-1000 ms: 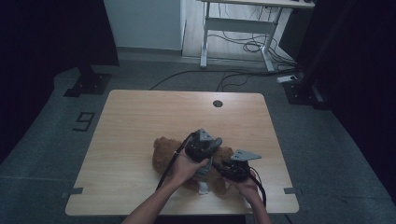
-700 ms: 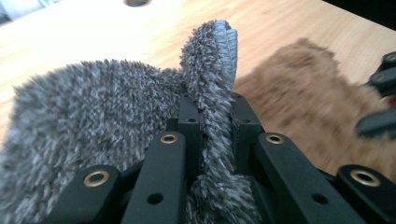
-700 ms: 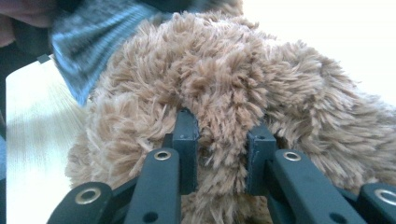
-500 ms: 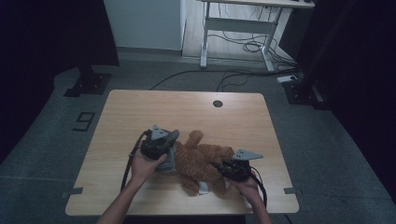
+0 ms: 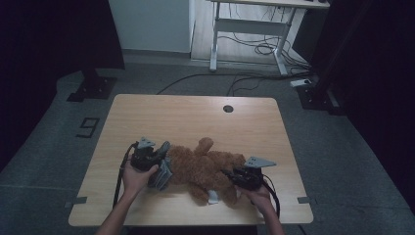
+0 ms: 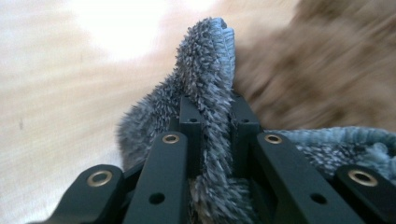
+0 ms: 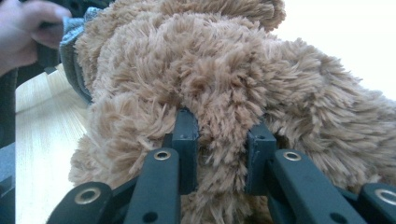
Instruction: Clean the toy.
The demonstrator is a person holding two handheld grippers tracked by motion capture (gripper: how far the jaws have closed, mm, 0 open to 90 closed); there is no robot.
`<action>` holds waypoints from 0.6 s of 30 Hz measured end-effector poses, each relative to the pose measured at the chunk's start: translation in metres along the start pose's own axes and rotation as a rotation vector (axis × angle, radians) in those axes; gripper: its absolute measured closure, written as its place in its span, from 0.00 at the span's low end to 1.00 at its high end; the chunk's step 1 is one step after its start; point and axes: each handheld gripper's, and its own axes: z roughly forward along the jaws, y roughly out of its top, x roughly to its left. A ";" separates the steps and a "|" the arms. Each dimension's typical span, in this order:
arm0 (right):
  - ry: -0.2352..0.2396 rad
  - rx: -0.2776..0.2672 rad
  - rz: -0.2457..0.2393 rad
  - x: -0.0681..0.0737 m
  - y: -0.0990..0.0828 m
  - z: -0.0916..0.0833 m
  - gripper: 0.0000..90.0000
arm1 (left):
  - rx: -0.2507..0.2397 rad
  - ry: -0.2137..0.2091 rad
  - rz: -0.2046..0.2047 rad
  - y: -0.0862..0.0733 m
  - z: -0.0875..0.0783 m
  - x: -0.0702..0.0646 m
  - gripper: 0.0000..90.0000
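left claw (image 6: 212, 126), clenched on grey fleece garment (image 5: 163, 172), has pulled it leftward off brown teddy bear (image 5: 205, 169) mid-surface (image 5: 195, 112) w/ right claw (image 7: 219, 140) pinching bear's fur, so undressing looks nearly done.

Wood table (image 5: 195, 117) w/ grommet hole (image 5: 228, 108); white desk frame (image 5: 247, 29), floor cables (image 5: 254, 46) behind.

Dim room, perhaps motion-blurred close-ups
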 end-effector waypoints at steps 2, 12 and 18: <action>0.002 0.001 0.005 -0.001 0.000 0.000 0.79 | 0.022 -0.015 -0.006 -0.007 0.009 0.002 0.88; 0.001 -0.008 -0.008 -0.001 -0.001 0.000 0.80 | -0.015 -0.088 -0.057 -0.011 0.010 0.005 0.88; -0.008 -0.024 -0.017 -0.001 0.000 0.000 0.81 | -0.097 -0.101 -0.067 -0.005 -0.001 0.002 0.89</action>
